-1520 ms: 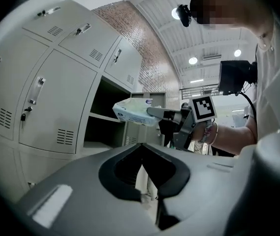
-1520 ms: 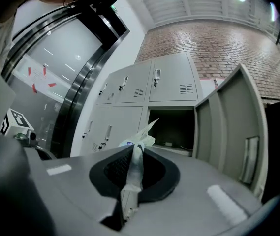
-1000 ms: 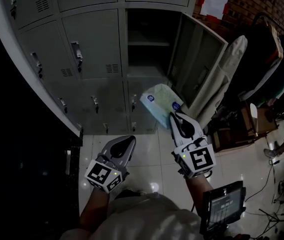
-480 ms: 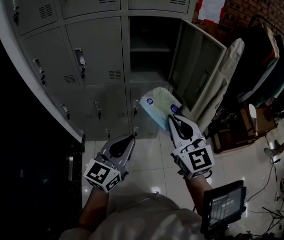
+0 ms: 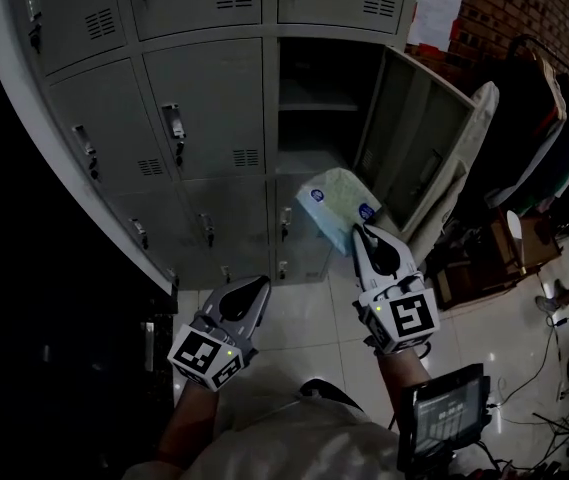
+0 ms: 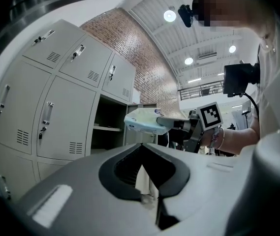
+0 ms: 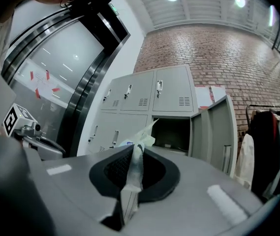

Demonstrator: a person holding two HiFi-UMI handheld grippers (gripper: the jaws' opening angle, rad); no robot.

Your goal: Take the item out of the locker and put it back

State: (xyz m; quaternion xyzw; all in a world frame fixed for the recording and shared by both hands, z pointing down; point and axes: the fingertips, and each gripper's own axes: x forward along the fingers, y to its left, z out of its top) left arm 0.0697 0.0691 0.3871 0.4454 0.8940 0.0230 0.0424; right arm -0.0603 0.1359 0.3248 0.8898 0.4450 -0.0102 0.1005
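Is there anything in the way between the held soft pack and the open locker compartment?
Nothing visible. The right gripper holds the soft pack in front of the open compartment; its door is swung aside to the right, and the left gripper is low on the left.

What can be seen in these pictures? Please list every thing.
lockers: several closed doors, grey, ahead and left
open locker: one, grey, dark inside, door swung right
soft packet: one, white and pale blue, before the open locker
paper notice: one, white and red, on the brick wall
hanging clothes: several, dark and light, far right
screen device: one, black, at the person's waist
left gripper: one, grey, low left, jaws together, empty
right gripper: one, grey, shut on the soft packet
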